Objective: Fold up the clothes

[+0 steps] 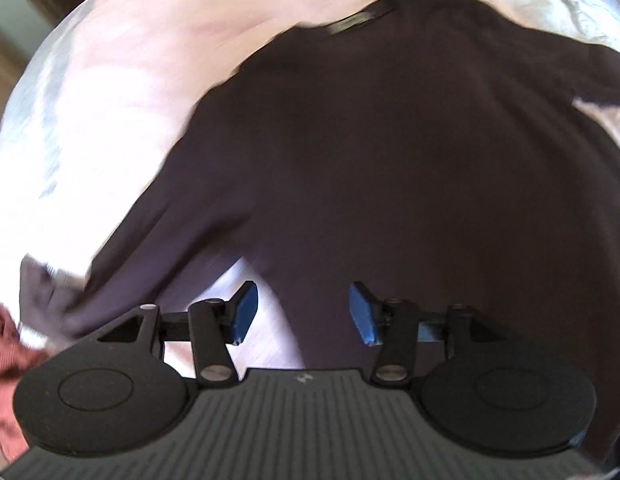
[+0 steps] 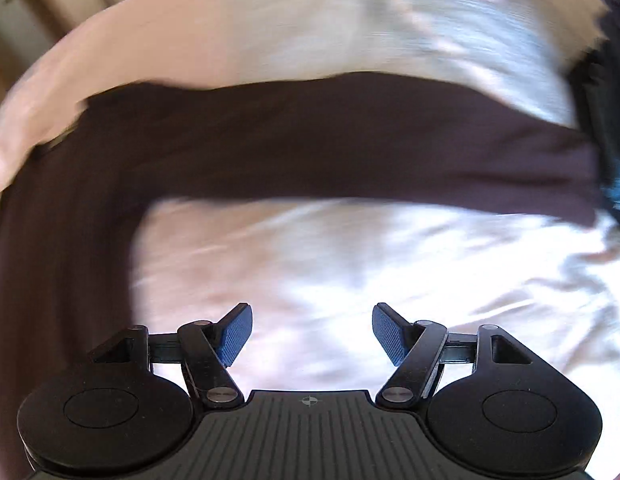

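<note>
Tools gape, empty, above sweater edges.

Dark brown sweater, pale pink sheet, blue fingers, rust-red cloth

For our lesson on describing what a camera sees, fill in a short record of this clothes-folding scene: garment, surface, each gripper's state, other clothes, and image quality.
garment: dark brown long-sleeved top, spread flat, neck label away from the camera
sleeve: one long sleeve stretched out sideways
surface: pale bedsheet
left gripper: open, empty, over the top's lower edge
right gripper: open, empty, over bare sheet
other clothes: reddish cloth at the left edge
image quality: motion-blurred
</note>
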Tool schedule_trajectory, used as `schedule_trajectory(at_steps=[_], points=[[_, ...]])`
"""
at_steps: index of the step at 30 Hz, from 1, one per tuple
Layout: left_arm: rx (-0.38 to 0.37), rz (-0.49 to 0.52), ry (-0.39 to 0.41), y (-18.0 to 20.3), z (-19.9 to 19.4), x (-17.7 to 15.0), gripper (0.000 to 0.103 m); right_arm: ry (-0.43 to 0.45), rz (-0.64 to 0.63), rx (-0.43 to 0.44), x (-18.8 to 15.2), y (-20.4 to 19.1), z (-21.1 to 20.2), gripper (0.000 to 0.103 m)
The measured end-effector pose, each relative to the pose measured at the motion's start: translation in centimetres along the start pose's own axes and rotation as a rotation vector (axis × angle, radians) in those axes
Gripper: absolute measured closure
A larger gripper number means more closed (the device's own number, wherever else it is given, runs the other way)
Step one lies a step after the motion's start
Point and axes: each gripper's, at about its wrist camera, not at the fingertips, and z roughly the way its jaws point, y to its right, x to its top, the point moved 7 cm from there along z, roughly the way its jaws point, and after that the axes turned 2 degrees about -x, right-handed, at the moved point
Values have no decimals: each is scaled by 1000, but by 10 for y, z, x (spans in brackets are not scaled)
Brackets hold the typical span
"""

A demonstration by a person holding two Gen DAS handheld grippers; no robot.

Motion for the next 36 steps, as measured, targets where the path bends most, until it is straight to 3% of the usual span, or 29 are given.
schedule_trajectory(at_steps=[4, 8, 12, 14, 17, 22, 24, 26, 27, 28, 29, 31, 33, 36], points=[[18, -55, 49, -78, -10, -53, 56, 1, -102, 59, -20, -99, -9, 33], [29, -123, 107, -176, 1, -79, 56, 31, -151, 61, -40, -200, -11, 33], [33, -117, 161, -261, 8, -80, 55, 6, -174, 93, -67, -310, -4, 33], [46, -109, 179, -297, 16, -74, 53, -46, -200, 139, -77, -370, 2, 33], [74, -139, 173, -353, 39, -71, 51, -47, -292, 245, -84, -453, -3, 33], [38, -274, 84, -418, 94, -80, 51, -56, -485, 269, -90, -522, 2, 33], [12, -301, 36, -426, 114, -85, 52, -63, -483, 243, -96, -524, 1, 33], [-93, -362, 49, -428, 124, -88, 71, -72, -459, 214, -99, -523, 2, 33], [-141, -383, 69, -426, 121, -88, 85, -78, -447, 198, -99, -519, 4, 33], [-174, -399, 87, -425, 115, -88, 99, -76, -440, 192, -98, -520, 3, 33], [-204, -413, 105, -424, 107, -88, 100, -73, -433, 186, -97, -520, 2, 33], [-190, -449, 168, -432, 75, -91, 100, -69, -420, 174, -94, -521, 0, 33], [-134, -515, 204, -446, 34, -103, 100, -64, -406, 162, -91, -522, -2, 33], [-57, -583, 194, -454, -16, -137, 100, -57, -386, 144, -87, -523, -5, 33]])
